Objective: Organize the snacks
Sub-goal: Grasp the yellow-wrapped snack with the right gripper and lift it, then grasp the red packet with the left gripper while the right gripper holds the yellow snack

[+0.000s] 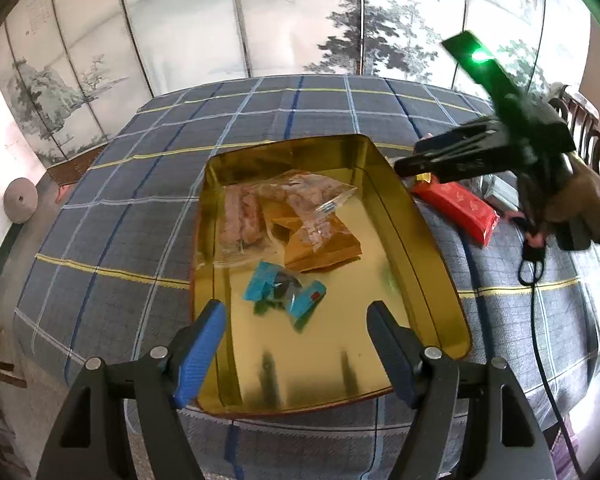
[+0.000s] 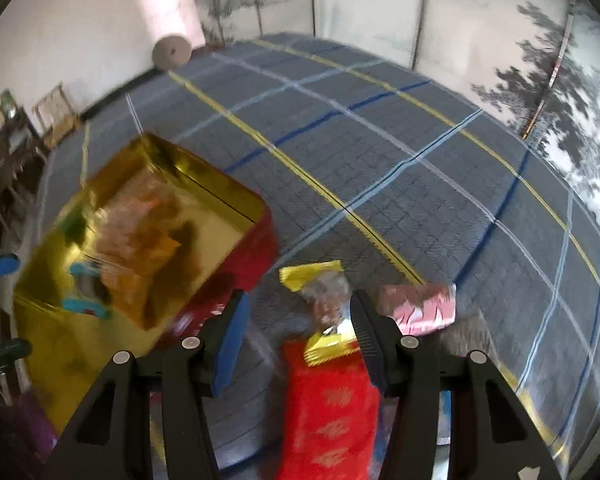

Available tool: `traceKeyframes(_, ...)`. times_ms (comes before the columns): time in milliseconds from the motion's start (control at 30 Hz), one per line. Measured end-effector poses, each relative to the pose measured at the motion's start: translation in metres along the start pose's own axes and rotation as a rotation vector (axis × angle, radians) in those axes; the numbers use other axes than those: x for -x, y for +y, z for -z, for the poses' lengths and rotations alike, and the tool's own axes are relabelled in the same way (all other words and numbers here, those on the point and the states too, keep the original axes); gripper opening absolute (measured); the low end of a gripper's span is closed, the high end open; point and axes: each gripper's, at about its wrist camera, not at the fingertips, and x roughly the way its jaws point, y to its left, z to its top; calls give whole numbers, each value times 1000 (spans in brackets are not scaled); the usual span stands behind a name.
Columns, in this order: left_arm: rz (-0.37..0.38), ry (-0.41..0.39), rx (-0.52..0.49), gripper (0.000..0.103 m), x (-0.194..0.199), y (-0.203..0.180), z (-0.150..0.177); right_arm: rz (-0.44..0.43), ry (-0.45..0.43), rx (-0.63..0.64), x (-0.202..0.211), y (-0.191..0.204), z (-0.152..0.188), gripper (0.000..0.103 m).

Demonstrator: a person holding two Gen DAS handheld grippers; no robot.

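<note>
Partly done: three snack packets (image 1: 284, 232) already in the gold tin (image 1: 428, 248); red packet (image 2: 332, 408), yellow-ended candy (image 2: 324, 284), pink packet (image 2: 424, 308) outside on checked cloth (image 2: 380, 152). Left gripper (image 1: 296, 344) spread, empty over tin. Right gripper (image 2: 296, 336) apart, nothing pinched, above red packet.

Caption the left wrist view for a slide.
Open left claw above gold tin holding bagged snacks.

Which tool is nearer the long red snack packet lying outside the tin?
Right. The right tool hangs just over the red snack packet, jaws apart. The left tool is over the near end of the gold tin, away from it.
</note>
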Motion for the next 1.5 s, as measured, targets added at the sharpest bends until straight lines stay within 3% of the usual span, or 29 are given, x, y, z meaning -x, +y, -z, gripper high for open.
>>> traceKeyframes(100, -1, 6, -8, 74, -4, -3, -2, 19, 45, 32, -17, -6, -2, 49)
traceKeyframes(167, -2, 14, -11, 74, -7, -4, -3, -7, 67, 9, -23, -11, -5, 32)
traceKeyframes(267, -11, 28, -17, 74, -10, -9, -5, 11, 69, -7, -24, -10, -2, 27)
traceKeyframes(333, -18, 28, -24, 74, -8, -12, -6, 32, 42, -55, -13, -14, 7, 27)
traceKeyframes(400, -21, 18, -31, 74, -3, -15, -9, -6, -57, -165, 23, -26, 28, 27)
traceKeyframes(467, -8, -7, -43, 74, 8, -20, -11, -18, -180, -272, 70, -39, 64, 27)
traceKeyframes(533, 16, -12, -64, 74, 14, -30, -13, 50, -242, -370, 109, -57, 111, 27)
traceKeyframes(667, 111, 13, -109, 74, 23, -60, -22, 269, -220, -499, 151, -88, 205, 27)
traceKeyframes(833, 281, 96, -94, 74, 17, -101, -49, 392, -174, -595, 165, -110, 287, 27)
traceKeyframes(967, 310, 199, -94, 74, -12, -143, -73, 360, -215, -636, 160, -110, 305, 27)
traceKeyframes(1100, 273, 275, -62, 74, -46, -166, -93, 314, -261, -658, 158, -113, 313, 28)
traceKeyframes(1267, 207, 363, 11, 74, -91, -172, -111, 273, -304, -642, 163, -115, 317, 28)
traceKeyframes(1500, 178, 457, 146, 74, -130, -168, -112, 204, -362, -652, 170, -119, 320, 28)
